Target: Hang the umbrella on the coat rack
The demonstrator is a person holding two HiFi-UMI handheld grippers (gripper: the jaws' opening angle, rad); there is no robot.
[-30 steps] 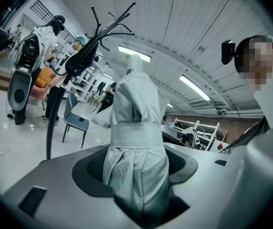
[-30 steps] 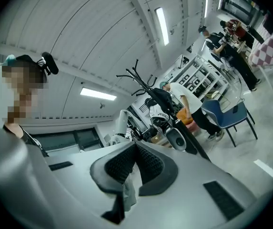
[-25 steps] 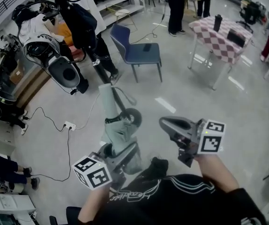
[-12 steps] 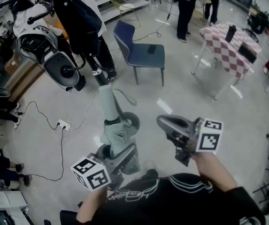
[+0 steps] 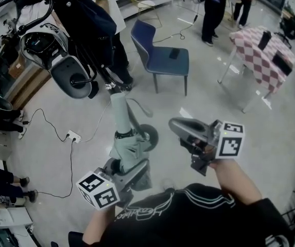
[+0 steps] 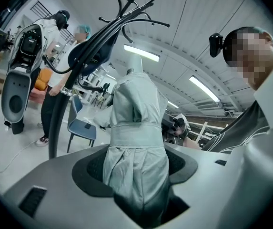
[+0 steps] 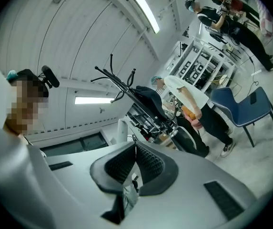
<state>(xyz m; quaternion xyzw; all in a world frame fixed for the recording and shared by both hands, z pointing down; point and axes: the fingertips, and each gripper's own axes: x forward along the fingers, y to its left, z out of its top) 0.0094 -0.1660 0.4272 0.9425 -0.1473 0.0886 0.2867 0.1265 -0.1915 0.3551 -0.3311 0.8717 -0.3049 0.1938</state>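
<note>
Pale glossy floor: blue chair, checked table, power strip. Coat rack ahead. Left gripper clamped on the folded umbrella, upright. Right gripper closed, empty.

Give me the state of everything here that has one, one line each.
umbrella: folded, strapped, not yet hung.
left gripper: jaws shut on the umbrella.
right gripper: jaws shut, empty.
coat rack: upright, top hooks bare.
chair: upright, nobody seated.
</note>
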